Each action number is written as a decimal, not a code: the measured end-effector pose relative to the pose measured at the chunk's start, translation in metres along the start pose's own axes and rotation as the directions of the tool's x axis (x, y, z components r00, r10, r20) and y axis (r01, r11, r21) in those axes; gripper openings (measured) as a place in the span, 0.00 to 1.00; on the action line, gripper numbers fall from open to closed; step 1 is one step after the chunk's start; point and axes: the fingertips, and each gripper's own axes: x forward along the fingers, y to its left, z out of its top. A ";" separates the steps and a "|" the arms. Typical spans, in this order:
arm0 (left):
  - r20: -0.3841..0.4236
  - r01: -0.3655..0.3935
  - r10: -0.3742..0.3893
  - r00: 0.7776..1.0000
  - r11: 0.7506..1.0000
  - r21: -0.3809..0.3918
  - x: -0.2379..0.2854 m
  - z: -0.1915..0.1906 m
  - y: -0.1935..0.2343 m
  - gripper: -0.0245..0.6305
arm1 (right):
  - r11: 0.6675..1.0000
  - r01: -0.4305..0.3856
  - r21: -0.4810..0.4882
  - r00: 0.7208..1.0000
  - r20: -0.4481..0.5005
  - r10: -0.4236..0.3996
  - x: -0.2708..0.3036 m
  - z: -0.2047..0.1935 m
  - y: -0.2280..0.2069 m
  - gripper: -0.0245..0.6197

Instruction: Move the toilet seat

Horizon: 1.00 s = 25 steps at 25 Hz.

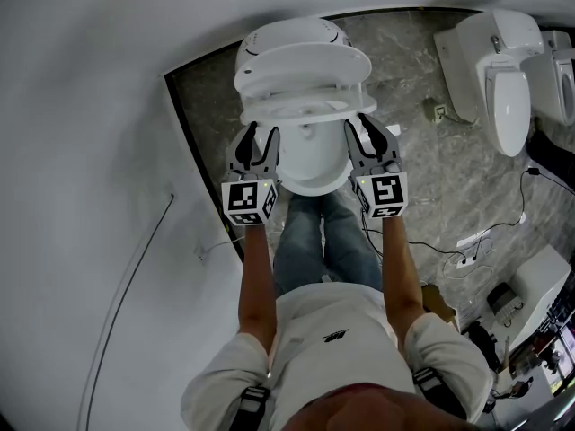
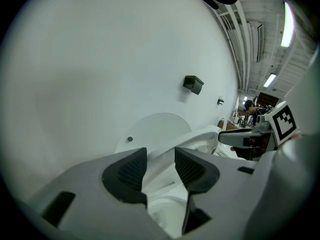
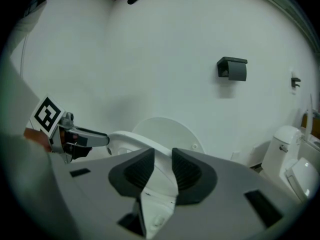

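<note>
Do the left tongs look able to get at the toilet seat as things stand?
Probably yes: the toilet seat already lies with its edge between the left tongs, and nothing stands in the way.

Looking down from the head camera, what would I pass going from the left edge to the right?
Loose cable on the floor → left hand-held gripper → toilet bowl → right hand-held gripper → second toilet.

Head view: above the person, facing steeply down, toilet seat [image 1: 269, 113] at upper centre | Left gripper view: close behind the left gripper [image 2: 160, 156], facing the white wall [image 2: 100, 59] — right gripper [image 2: 240, 136] at right edge | Right gripper view: close behind its own jaws, left gripper at left edge | Shared by both gripper views: toilet seat, white wall, black wall holder [image 3: 232, 68]
</note>
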 end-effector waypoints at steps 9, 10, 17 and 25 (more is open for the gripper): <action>0.011 -0.012 0.012 1.000 1.000 -0.004 0.010 0.007 0.006 0.33 | 1.000 0.009 -0.005 1.000 0.007 -0.009 0.011 0.007 -0.008 0.20; 0.013 -0.014 0.014 1.000 1.000 -0.005 0.011 0.008 0.007 0.33 | 1.000 0.009 -0.006 1.000 0.009 -0.009 0.012 0.008 -0.008 0.20; 0.027 -0.026 0.026 0.999 1.000 -0.004 0.018 0.015 0.012 0.32 | 1.000 0.015 -0.015 1.000 0.018 -0.015 0.020 0.014 -0.013 0.19; 0.043 -0.035 0.035 0.998 0.999 -0.013 0.027 0.021 0.017 0.31 | 1.000 0.020 -0.012 1.000 0.024 -0.020 0.030 0.018 -0.019 0.17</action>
